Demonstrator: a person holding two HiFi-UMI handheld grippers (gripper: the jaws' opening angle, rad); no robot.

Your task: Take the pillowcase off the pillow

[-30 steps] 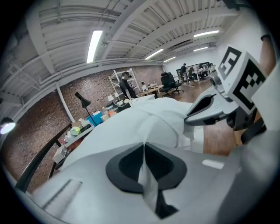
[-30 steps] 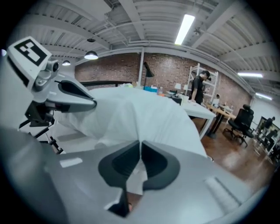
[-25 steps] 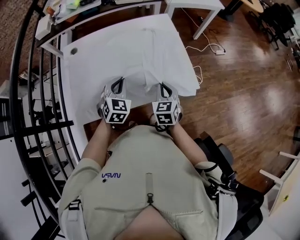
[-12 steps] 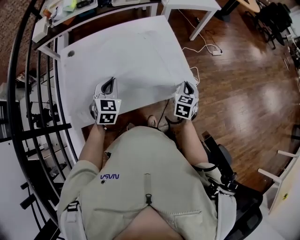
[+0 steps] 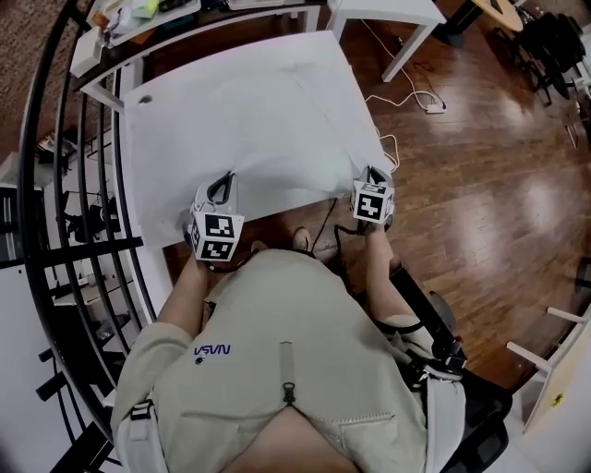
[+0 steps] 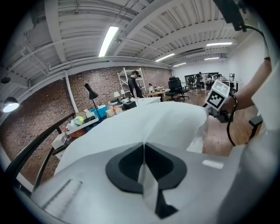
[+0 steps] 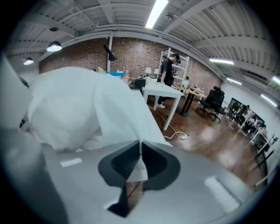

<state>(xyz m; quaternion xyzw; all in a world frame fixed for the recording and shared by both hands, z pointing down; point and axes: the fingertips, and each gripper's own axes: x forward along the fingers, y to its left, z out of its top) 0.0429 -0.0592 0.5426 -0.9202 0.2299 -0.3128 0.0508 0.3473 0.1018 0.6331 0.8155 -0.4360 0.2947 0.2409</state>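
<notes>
A white pillowcase point(image 5: 268, 120) lies spread over the white table point(image 5: 138, 148), and its near edge is pulled taut between my two grippers. My left gripper point(image 5: 221, 185) is at the near left of the cloth, shut on a fold of the pillowcase point(image 6: 144, 175). My right gripper point(image 5: 371, 175) is past the table's near right corner, shut on the pillowcase edge point(image 7: 139, 164). In the right gripper view the cloth bulges in a rounded white mass point(image 7: 65, 105). I cannot tell the pillow apart from its case.
A black railing point(image 5: 83, 231) runs along the table's left side. A cluttered desk point(image 5: 129, 18) and a second white table point(image 5: 388, 14) stand beyond it. A cable and power strip point(image 5: 429, 100) lie on the wooden floor to the right.
The grippers were close together at the cloth's near middle. The right one has swung out right to the table's corner and the left one has shifted left, stretching the near edge wide.
</notes>
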